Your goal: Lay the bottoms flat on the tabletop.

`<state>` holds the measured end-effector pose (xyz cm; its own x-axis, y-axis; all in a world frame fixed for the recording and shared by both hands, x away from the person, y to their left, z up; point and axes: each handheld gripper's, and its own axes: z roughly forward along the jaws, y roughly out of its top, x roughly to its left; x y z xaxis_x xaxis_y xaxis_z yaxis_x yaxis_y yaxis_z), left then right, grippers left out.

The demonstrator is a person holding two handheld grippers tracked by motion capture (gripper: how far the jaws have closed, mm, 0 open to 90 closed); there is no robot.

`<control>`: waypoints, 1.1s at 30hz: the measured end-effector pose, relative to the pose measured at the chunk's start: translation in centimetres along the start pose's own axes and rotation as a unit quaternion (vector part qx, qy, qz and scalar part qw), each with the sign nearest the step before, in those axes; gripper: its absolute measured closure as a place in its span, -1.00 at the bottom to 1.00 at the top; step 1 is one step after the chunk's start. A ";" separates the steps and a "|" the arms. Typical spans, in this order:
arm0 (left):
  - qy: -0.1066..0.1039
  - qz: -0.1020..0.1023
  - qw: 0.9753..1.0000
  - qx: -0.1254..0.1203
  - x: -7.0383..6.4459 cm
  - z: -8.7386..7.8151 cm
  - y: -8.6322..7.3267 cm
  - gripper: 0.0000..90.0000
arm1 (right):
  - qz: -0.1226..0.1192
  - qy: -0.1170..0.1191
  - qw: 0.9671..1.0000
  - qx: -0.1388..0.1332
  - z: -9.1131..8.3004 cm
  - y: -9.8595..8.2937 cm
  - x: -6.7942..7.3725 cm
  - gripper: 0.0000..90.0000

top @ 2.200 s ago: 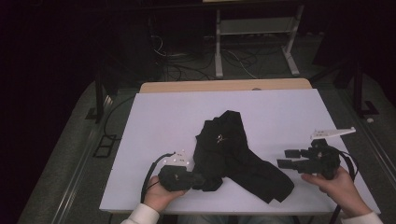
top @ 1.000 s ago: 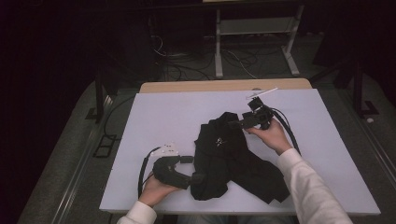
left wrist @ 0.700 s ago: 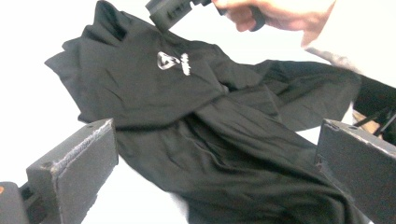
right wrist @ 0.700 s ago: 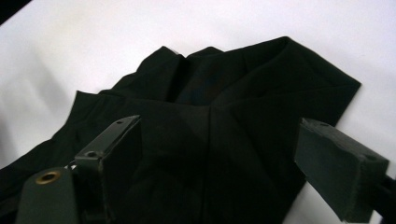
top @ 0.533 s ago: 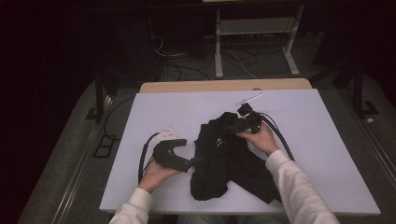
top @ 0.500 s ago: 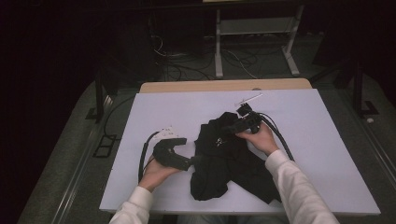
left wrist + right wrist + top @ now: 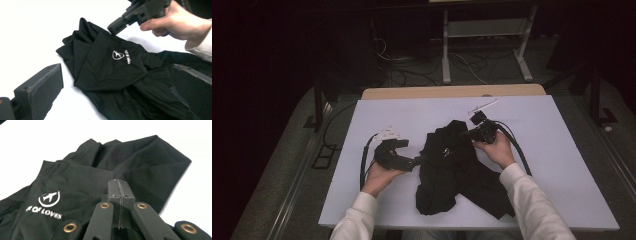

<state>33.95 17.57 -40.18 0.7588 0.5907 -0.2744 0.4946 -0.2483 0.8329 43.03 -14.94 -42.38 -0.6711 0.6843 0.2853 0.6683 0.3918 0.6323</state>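
The garment (image 7: 452,170) is black with a small white plane logo (image 7: 49,198) and lettering. The table (image 7: 562,165) is white; both sleeves (image 7: 532,205) are white.

High view above my side looking forward and down on the worktop (image 7: 362,200), my two claw cameras close and low, facing each other, all sharing the black garment (image 7: 452,165).

So there was just one crumpled black fabric garment (image 7: 451,165) on the one white rectangular table (image 7: 557,165), and it carried one small white round aeroplane logo (image 7: 49,198) with one line of white lettering under it. Two black two-jaw grippers, a left gripper (image 7: 416,161) and a right gripper (image 7: 472,134), and two hands in two white sleeves.
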 end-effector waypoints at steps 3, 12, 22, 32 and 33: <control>-0.001 -0.009 1.000 -0.008 0.4 0.1 0.1 -1.00 | 0.006 -0.002 1.000 -0.006 -1.0 -0.2 -0.5 0.97; 0.004 -0.023 1.000 -0.014 1.3 1.0 0.0 -1.00 | 0.026 -0.003 0.999 -0.027 -0.3 -0.1 -1.0 0.34; 0.012 -0.036 0.999 -0.036 2.1 2.2 0.7 -1.00 | 0.021 -0.021 1.000 -0.008 1.9 0.2 -0.2 -0.43; 0.017 -0.039 0.998 -0.042 2.5 3.6 1.9 -1.00 | 0.004 -0.019 1.000 0.019 2.8 0.1 0.5 0.87; 0.017 -0.039 0.998 -0.039 2.5 3.7 1.9 -1.00 | 0.010 -0.013 1.000 0.015 2.4 0.1 0.3 0.88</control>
<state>38.37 15.73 -41.08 0.7032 0.6324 -0.3250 0.5164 -0.1400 0.8448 43.70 -13.20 -43.97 -0.6489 0.7083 0.2778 0.6911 0.3959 0.6047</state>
